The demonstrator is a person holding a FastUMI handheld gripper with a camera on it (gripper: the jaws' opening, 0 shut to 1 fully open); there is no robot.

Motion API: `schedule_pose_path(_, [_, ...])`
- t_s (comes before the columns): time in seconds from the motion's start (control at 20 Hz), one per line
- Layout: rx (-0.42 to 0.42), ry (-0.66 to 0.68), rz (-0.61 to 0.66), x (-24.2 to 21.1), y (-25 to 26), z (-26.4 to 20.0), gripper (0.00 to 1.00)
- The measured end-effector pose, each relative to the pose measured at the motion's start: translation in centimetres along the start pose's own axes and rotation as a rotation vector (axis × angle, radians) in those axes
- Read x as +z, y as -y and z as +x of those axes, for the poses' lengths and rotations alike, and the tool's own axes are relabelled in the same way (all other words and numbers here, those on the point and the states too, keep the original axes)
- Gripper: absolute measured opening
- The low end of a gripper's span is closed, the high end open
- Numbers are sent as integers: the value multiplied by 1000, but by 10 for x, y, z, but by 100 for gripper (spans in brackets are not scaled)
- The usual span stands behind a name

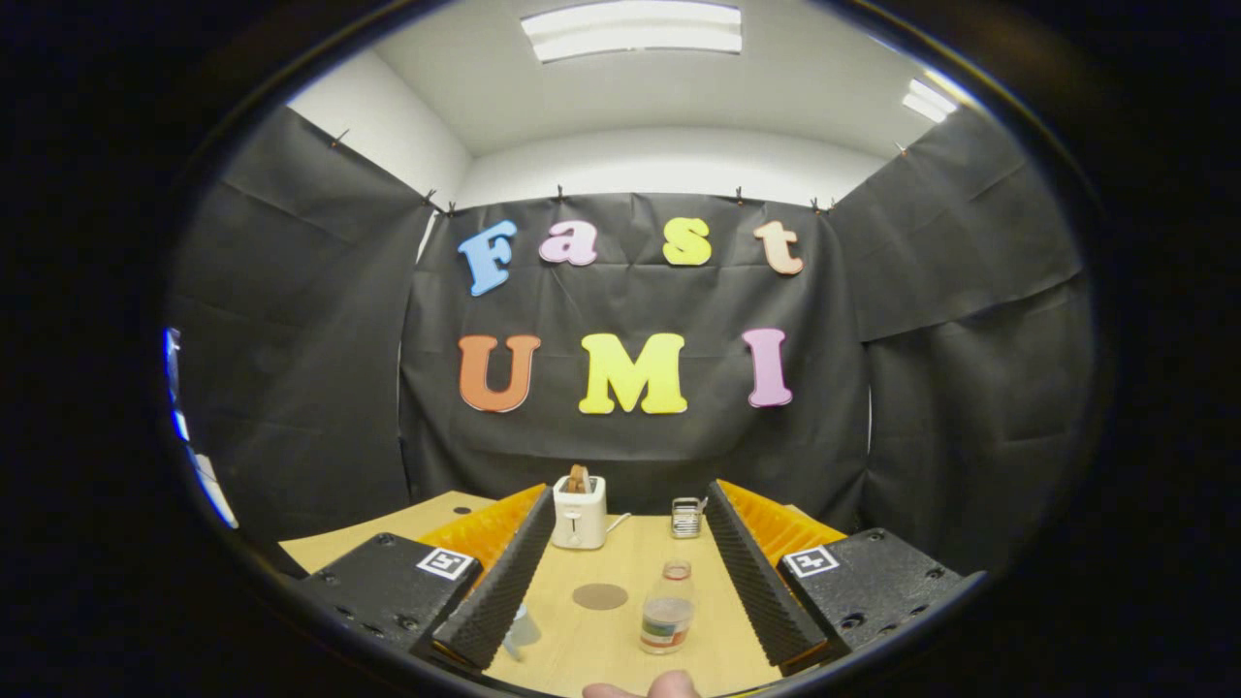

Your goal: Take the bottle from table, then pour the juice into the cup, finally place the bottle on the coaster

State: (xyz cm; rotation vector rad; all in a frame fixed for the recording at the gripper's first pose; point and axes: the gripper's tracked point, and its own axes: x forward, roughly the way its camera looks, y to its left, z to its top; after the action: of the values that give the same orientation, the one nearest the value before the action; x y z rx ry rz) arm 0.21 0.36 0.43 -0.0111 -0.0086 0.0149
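1. The gripper (620,557) hovers above the near end of the table (620,650), its fingers spread wide apart and holding nothing.

2. The bottle (667,608) stands upright on the table between the two fingers, closer to the right finger than to the left, and low in the gap. Neither finger touches it.

3. Its long axis runs vertical, so the fingers flank it on either side. By my reading, the coming move is a short advance and descent, with a slight shift right to centre the bottle before closing.

4. The bottle is small and clear, with a pale cap, a narrow neck, a wider body, and a band of label around the lower part. Any juice inside is hard to make out.

5. The cup (521,630) sits just beside the left finger's inner edge, partly hidden by it; it looks clear and is too obscured to describe further.

6. The coaster (599,596), a flat brown disc, lies between the fingers, just left of the bottle and slightly beyond it.

7. Beyond the fingertips stand a toaster (579,512) with something in its slot and a small metal rack (686,517).

8. A fingertip (645,687) of the person shows at the nearest point, under the bottle.

9. The task looks unstarted: bottle not yet taken.
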Motion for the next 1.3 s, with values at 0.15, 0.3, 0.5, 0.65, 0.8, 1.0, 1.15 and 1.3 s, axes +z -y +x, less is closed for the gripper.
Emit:
schedule_pose_path(0.15, [-6, -2, -1, -1, 2, 1, 100])
schedule_pose_path(0.3, [-5, -4, -6, -1, 1, 2, 100])
schedule_pose_path(0.5, [0, -8, -13, -4, 1, 3, 100])
schedule_pose_path(0.65, [15, -13, -4, -8, 0, 3, 100])
schedule_pose_path(0.8, [6, -5, -14, -8, 5, 2, 100])
schedule_pose_path(1.0, [11, 37, -37, -11, 6, 0, 100])
schedule_pose_path(1.15, [-20, 59, -77, -33, 18, 0, 100])
schedule_pose_path(1.3, [-18, 36, -70, -66, 20, 3, 100])
